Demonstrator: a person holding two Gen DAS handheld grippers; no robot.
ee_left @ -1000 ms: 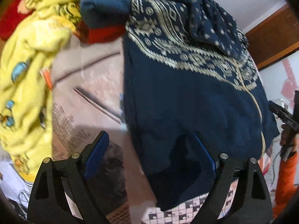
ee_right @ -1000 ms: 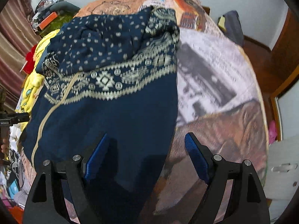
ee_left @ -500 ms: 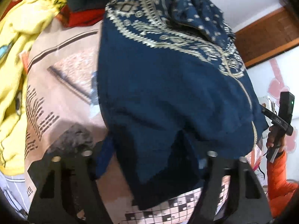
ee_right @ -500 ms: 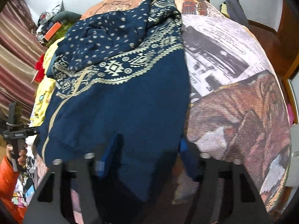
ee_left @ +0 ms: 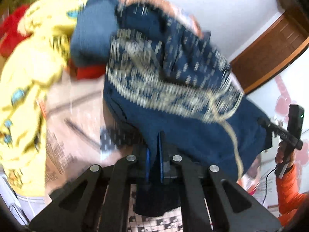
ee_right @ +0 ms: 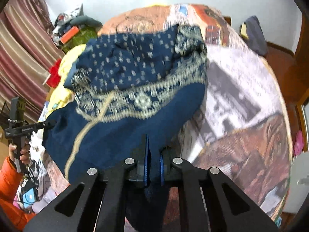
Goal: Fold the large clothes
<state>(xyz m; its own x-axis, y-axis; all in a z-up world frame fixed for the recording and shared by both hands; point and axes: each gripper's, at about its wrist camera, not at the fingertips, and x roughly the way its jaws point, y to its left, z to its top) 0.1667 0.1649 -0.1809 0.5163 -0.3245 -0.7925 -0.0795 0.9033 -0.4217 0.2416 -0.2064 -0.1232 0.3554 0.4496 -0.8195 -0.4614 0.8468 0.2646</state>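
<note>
Left wrist view: the left gripper (ee_left: 154,154) pinches the near hem of the navy sweater (ee_left: 173,100). The right gripper (ee_right: 153,160) pinches the same hem (its other corner). The sweater stretches lengthwise away across the printed bedspread (ee_right: 241,116), toward its far end, equally near both hands.

Home bedroom: bed (ee_right: 241,100) under printed cover, striped curtains (ee_right: 21,58), wooden door (ee_left: 270,48), heaped clothes (ee_left: 29,77).

Orange sleeve (ee_left: 289,191), black blue-padded fingers (ee_left: 161,154)
</note>
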